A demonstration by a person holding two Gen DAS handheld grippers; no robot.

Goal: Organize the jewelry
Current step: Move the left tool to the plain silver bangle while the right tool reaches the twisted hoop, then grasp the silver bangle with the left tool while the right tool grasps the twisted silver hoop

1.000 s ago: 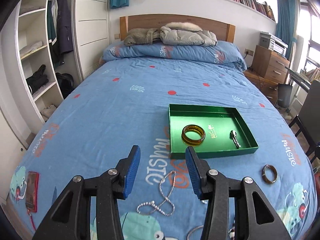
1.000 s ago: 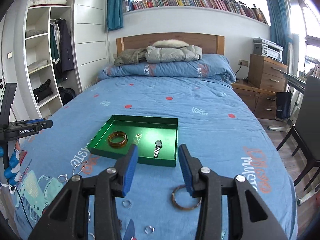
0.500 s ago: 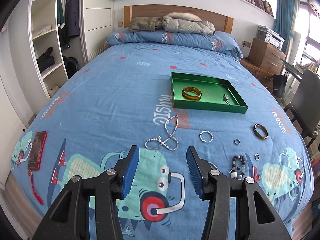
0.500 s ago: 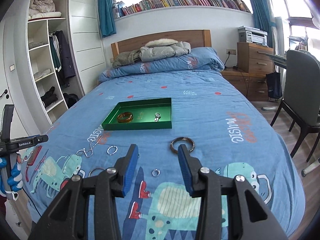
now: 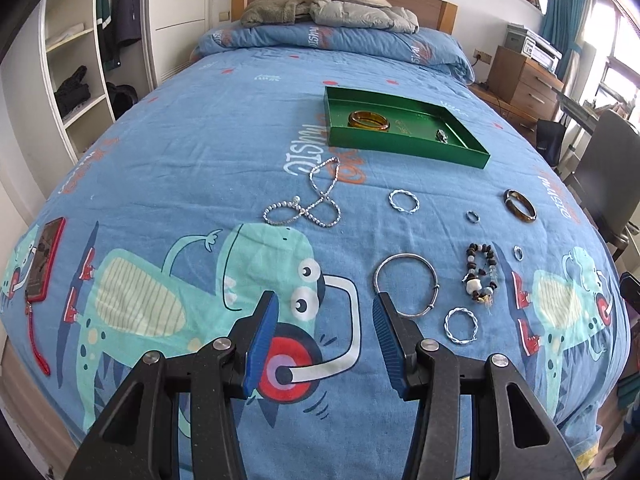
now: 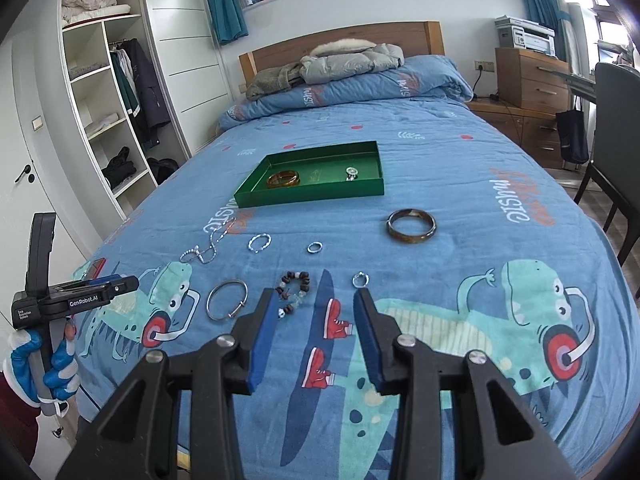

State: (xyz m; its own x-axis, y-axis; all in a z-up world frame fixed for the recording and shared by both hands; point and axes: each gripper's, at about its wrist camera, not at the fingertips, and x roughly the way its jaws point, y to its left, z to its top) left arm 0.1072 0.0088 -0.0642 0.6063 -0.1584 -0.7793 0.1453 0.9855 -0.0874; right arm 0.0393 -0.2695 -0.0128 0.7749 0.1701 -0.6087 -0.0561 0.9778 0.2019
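Blue cartoon-print bedspread (image 5: pixel 160 152) fills both of my views, and all the jewelry lies on it. Next in size is the green tray (image 5: pixel 404 148), sitting mid-bed beyond the loose pieces; inside it I see an amber bangle (image 5: pixel 368 120) toward its left side and a small watch (image 5: pixel 441 135) toward its right.

My left claw (image 5: pixel 324 340) hangs above the foot of the bed with its blue pads spread wide and nothing between them. My right claw (image 6: pixel 316 338) hangs likewise, wide open and empty; from its camera I can see my gloved left hand (image 6: pixel 36 364) gripping the other handle at the bed's left edge.

Loose pieces, largest first: a silver bead necklace (image 5: pixel 316 200) looped just short of the tray; a plain silver bangle (image 5: pixel 406 284) just ahead of the left claw's right pad; a dark brown bangle (image 5: pixel 520 207) off to the right, apart from the rest; a beaded bracelet (image 5: pixel 480 272) beside the silver bangle; two twisted silver rings (image 5: pixel 404 201) (image 5: pixel 461 325); and two small rings (image 5: pixel 473 216) (image 5: pixel 518 253).
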